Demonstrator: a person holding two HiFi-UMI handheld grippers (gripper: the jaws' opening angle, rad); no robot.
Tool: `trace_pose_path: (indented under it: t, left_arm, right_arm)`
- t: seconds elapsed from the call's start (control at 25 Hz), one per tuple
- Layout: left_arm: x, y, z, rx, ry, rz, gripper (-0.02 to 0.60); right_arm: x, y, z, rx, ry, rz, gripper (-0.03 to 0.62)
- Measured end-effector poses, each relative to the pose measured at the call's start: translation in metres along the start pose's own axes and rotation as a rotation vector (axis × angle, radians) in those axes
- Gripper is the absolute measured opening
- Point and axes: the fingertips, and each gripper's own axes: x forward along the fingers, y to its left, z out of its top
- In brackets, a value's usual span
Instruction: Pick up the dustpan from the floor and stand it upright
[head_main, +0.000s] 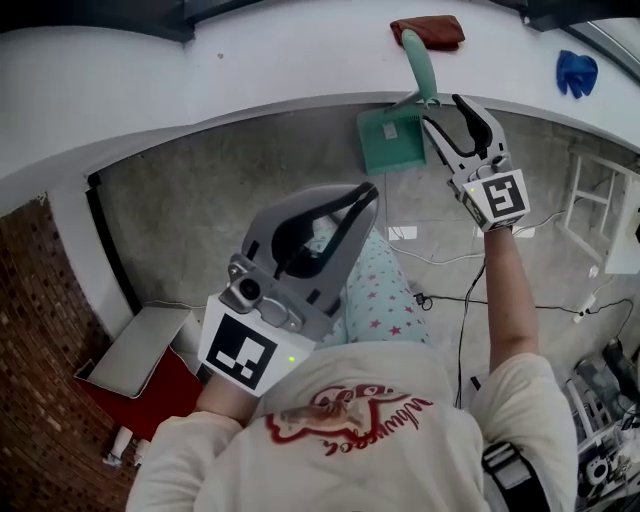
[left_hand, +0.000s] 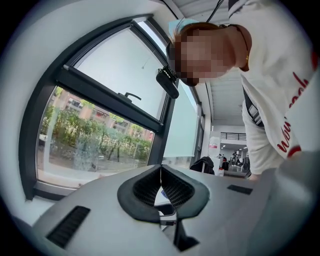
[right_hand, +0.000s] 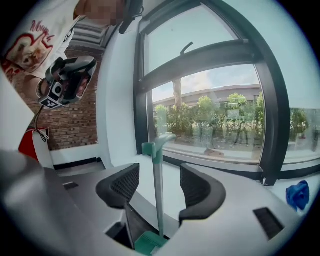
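The green dustpan (head_main: 392, 138) stands upright on the grey floor against the white wall, its long handle (head_main: 420, 62) leaning on the window sill. My right gripper (head_main: 441, 110) is open right beside the handle. In the right gripper view the handle (right_hand: 158, 175) rises between the two spread pads (right_hand: 124, 185), touching neither, with the pan (right_hand: 148, 243) below; my right gripper (right_hand: 159, 186) holds nothing. My left gripper (head_main: 368, 192) is shut and empty, held near my body, far from the dustpan. Its closed tips (left_hand: 161, 171) face a window.
A red cloth (head_main: 428, 30) and a blue glove (head_main: 577, 72) lie on the sill. Cables (head_main: 470, 275) run across the floor on the right, by a white rack (head_main: 600, 205). A red and white box (head_main: 140, 365) lies at the left by a brick wall (head_main: 35, 330).
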Motion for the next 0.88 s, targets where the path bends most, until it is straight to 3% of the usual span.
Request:
trace_pose_path:
  t: [0.2, 0.36, 0.4, 0.44, 0.48, 0.52, 0.88]
  left_arm:
    - [-0.001, -0.005, 0.029, 0.034, -0.027, -0.011, 0.020]
    - [-0.002, -0.001, 0.040, 0.034, -0.047, 0.010, 0.018]
    - [-0.003, -0.001, 0.040, 0.030, -0.049, 0.014, 0.018]
    - [-0.004, -0.001, 0.039, 0.025, -0.047, 0.018, 0.019]
    - [-0.005, -0.001, 0.037, 0.020, -0.041, 0.021, 0.018]
    - [-0.006, -0.001, 0.035, 0.014, -0.031, 0.025, 0.019]
    - [-0.013, -0.003, 0.070, 0.034, -0.033, 0.066, 0.018]
  right_arm:
    - [-0.025, 0.013, 0.058, 0.042, -0.101, -0.028, 0.249]
    - [-0.029, 0.029, 0.110, -0.064, -0.139, -0.021, 0.246]
    - [-0.030, 0.033, 0.121, -0.086, -0.148, -0.029, 0.232]
    - [-0.031, 0.037, 0.132, -0.102, -0.161, -0.041, 0.180]
    - [-0.032, 0.042, 0.142, -0.113, -0.172, -0.050, 0.081]
    - [-0.034, 0.047, 0.152, -0.119, -0.179, -0.052, 0.041]
    - [-0.053, 0.074, 0.236, -0.039, -0.235, 0.000, 0.025]
